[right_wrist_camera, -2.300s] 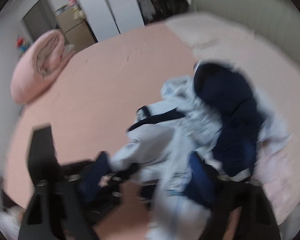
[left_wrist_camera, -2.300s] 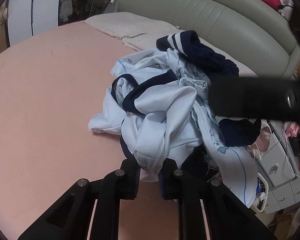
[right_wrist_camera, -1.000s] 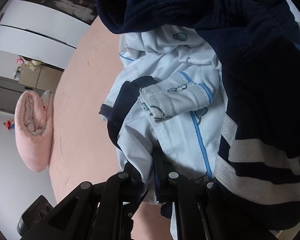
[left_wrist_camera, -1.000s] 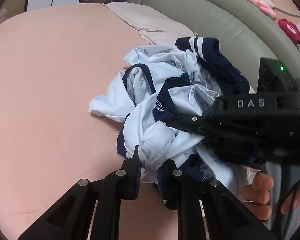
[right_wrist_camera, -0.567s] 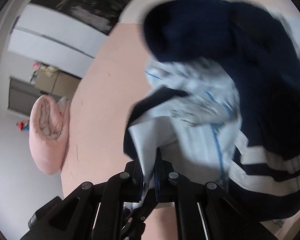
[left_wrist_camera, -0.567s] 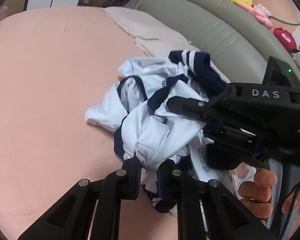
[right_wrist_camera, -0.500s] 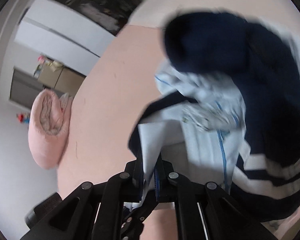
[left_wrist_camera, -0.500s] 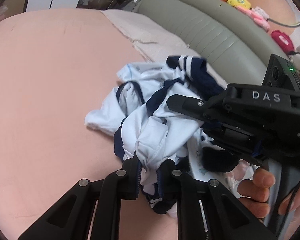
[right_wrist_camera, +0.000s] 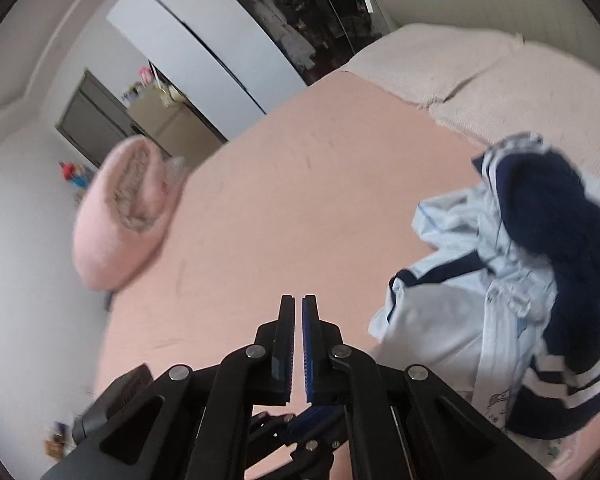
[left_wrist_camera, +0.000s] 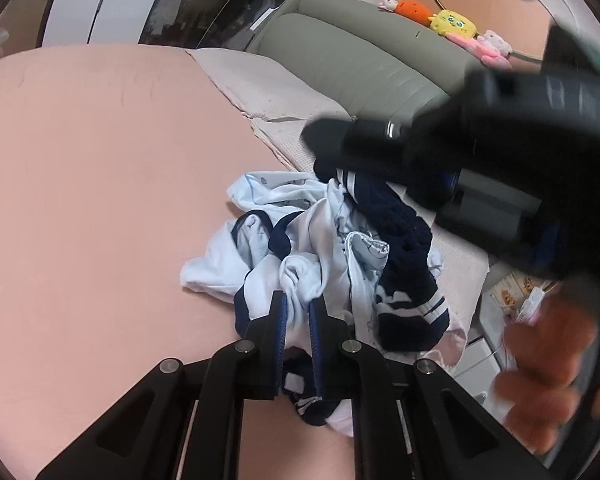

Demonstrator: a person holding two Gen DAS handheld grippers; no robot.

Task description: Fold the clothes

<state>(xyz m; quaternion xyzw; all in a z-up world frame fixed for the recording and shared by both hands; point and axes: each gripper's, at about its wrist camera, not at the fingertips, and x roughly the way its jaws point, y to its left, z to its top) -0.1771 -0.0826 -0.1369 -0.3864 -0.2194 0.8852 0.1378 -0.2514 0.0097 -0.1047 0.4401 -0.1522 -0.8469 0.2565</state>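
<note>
Clothes pile (left_wrist_camera: pixel 320 248), white and navy, lies tangled on the pink bed (left_wrist_camera: pixel 100 184) near the pillows. Left wrist view: left tool (left_wrist_camera: pixel 298 312) clenched on a white fold at the pile's near edge, pile stretching ahead and right; right tool's body blurred overhead, hand (left_wrist_camera: pixel 548 376) below.

Right wrist view: right tool (right_wrist_camera: pixel 298 320) closed on nothing, jaws just closing, pile (right_wrist_camera: pixel 500 300) off to its right; left tool nearer. No containers seen.

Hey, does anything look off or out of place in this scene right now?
Yes: the right gripper is shut on nothing, beside the clothes pile. Only the left gripper pinches the white garment, tangled with the rest.
</note>
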